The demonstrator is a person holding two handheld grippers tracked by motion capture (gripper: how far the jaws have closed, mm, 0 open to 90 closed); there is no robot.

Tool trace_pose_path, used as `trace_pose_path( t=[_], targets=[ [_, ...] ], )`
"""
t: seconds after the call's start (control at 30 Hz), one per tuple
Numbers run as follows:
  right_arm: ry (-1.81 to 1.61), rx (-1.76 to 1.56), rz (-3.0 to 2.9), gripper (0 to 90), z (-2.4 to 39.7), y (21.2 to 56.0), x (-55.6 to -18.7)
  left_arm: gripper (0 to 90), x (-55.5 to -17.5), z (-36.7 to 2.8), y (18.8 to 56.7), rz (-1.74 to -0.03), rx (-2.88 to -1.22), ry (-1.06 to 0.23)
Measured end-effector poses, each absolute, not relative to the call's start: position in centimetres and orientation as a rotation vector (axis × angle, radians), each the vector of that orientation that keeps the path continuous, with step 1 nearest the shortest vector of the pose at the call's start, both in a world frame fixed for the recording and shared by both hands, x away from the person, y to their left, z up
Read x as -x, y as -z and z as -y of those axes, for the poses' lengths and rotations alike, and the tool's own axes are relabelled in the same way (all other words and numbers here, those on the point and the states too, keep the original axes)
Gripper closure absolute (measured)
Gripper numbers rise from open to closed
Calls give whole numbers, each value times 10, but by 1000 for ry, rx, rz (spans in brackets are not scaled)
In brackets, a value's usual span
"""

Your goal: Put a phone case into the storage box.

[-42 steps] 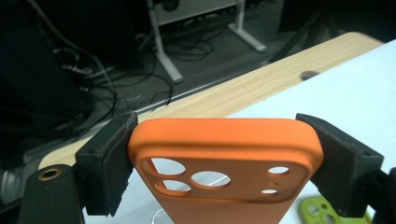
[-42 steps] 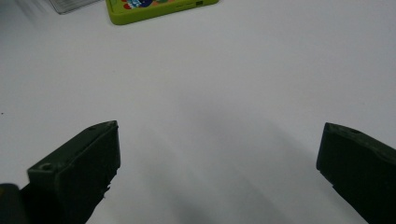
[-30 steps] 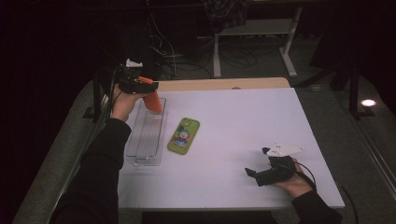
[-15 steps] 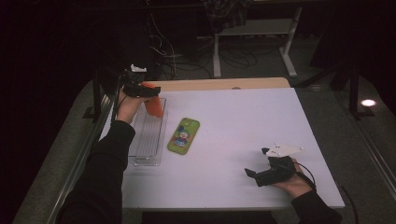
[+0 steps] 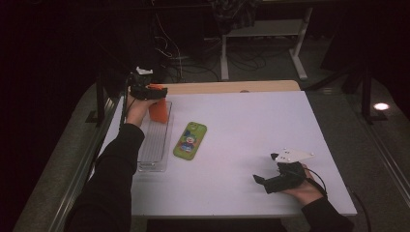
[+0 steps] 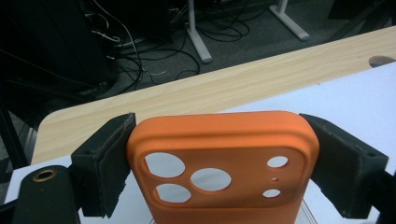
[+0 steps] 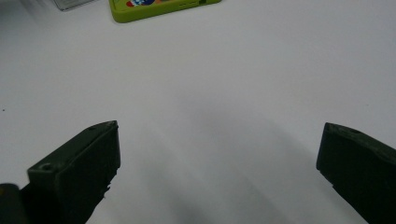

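An orange phone case [image 5: 158,110] stands upright at the far end of a clear tray [image 5: 153,145], camera cut-outs facing me in the left gripper view [image 6: 219,154]. My left gripper [image 5: 161,92] holds it across its width, and both pads [image 6: 105,168] still touch its sides while the jaws have just been opening. A green phone case with a cartoon print [image 5: 190,140] lies flat on the white table to the right of the tray. My right gripper [image 5: 261,181] rests near the front right of the table, open with nothing between its jaws [image 7: 219,172].
The white sheet [image 5: 270,130] covers most of the wooden table, whose bare edge [image 5: 232,87] shows at the back. The green case's near edge [image 7: 159,8] and a corner of the tray [image 7: 70,3] lie ahead of the right gripper. Cables and desk legs fill the dark floor behind.
My left hand has come down with the orange case, from tilted above the tray's far end to upright in it. The right hand has stayed put.
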State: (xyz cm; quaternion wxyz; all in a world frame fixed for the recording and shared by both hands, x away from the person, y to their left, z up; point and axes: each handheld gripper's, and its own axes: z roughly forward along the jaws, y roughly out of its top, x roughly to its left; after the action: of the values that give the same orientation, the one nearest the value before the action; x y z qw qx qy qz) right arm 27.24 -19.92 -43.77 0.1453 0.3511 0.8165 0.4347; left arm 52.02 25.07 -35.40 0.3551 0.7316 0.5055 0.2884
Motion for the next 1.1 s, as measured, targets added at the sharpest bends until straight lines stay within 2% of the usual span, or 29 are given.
trace_pose_path(
  t=[0.43,0.73,1.1],
  targets=[
    [-1251,-1007,-2354,0,199,438,-273,136,-528,-252,358,-1332,-1837,-779],
    [-1252,-1008,-2354,0,199,439,-273,54,-530,-253,356,-1328,-1824,-759],
    [-1249,-1013,-2356,0,198,439,-273,29,-521,-264,340,-1285,-1848,-755]
  ],
)
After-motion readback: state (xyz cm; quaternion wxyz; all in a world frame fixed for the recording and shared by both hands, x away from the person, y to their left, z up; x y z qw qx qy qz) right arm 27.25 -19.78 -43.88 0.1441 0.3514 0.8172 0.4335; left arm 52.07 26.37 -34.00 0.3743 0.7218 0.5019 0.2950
